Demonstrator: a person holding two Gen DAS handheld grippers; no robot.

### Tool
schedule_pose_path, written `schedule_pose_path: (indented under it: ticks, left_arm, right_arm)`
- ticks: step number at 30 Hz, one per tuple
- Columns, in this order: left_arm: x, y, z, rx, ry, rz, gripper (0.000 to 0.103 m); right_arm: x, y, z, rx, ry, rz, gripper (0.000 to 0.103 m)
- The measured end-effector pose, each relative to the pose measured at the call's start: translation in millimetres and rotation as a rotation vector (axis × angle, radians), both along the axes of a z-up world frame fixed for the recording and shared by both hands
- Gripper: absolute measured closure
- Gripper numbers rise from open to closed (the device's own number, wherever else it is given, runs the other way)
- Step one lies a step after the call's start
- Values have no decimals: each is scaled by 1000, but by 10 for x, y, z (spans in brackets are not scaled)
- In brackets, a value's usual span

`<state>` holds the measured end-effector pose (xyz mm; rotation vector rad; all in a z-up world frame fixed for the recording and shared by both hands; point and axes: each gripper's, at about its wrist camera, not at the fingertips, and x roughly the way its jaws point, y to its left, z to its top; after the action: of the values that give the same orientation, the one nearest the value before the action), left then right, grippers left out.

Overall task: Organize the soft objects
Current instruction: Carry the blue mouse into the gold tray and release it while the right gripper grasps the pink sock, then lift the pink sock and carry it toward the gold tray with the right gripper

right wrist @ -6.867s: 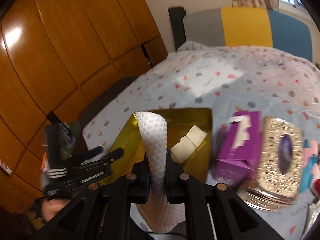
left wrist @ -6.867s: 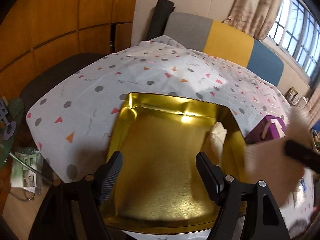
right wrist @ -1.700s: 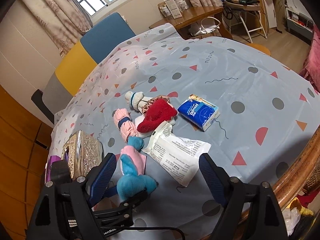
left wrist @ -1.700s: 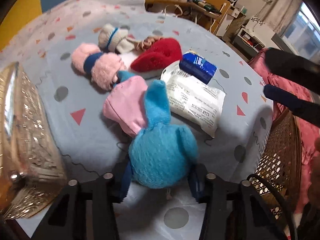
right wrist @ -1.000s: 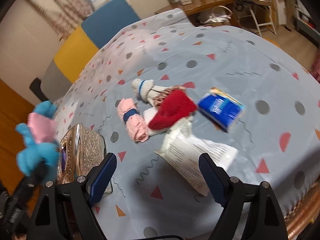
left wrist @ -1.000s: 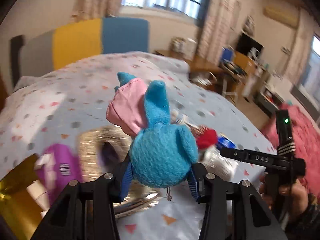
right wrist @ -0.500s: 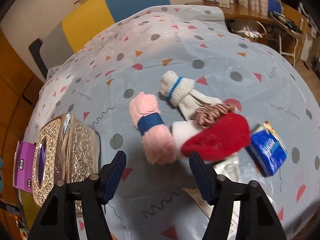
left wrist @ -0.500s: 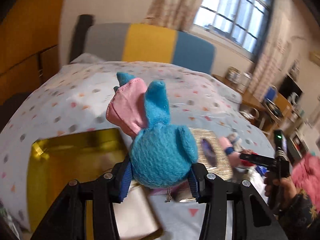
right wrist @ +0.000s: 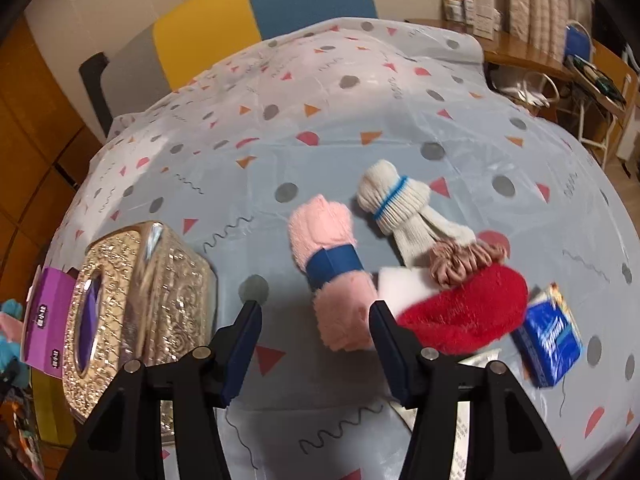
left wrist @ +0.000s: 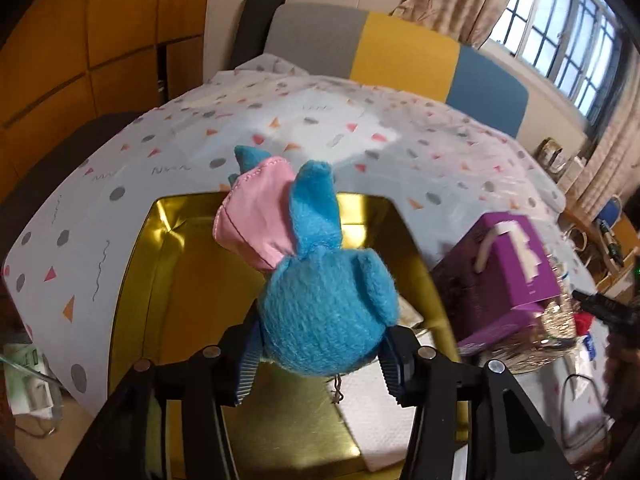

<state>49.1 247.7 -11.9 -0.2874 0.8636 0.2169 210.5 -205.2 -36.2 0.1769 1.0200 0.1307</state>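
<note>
Left wrist view: left gripper [left wrist: 320, 364] clamps blue plush toy [left wrist: 326, 312] above gold tray [left wrist: 160, 300], white cloth [left wrist: 376, 412] already inside | right gripper [right wrist: 316, 348] spread wide over pink sock roll [right wrist: 332, 276] | white sock roll [right wrist: 396, 208], red plush [right wrist: 464, 312] left on table.

Left gripper [left wrist: 320, 360]: jaws closed on the blue plush toy [left wrist: 326, 300], pads pressing both its sides.
Toy: held up over the gold tray [left wrist: 180, 320]; pink cloth part [left wrist: 256, 224] points away from the camera.
Tray: at the near edge of the tablecloth [left wrist: 280, 132]; white paper towel [left wrist: 372, 412] lies in its near right corner.
Purple box [left wrist: 504, 276]: just right of the tray, against a shiny gold tissue box [left wrist: 552, 332].
Right gripper [left wrist: 604, 312]: dark, blurred, at the right edge; jaw state unclear.
</note>
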Motion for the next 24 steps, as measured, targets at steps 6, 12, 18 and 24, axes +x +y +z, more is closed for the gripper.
schedule_pose_path:
  ticks: [6, 12, 18, 24]
  left_arm:
    - [50, 31, -155, 19, 44, 33, 40]
    - [73, 17, -186, 50, 67, 53, 26]
    - [23, -40, -113, 93, 53, 58, 25]
    - [-55, -173, -46, 95, 31, 41, 24]
  right_arm:
    - [260, 214, -9, -86, 2, 59, 46]
    - [554, 390, -324, -230, 57, 95, 46]
    - [571, 489, -535, -254, 82, 126, 66]
    - [365, 549, -598, -225, 93, 163, 66]
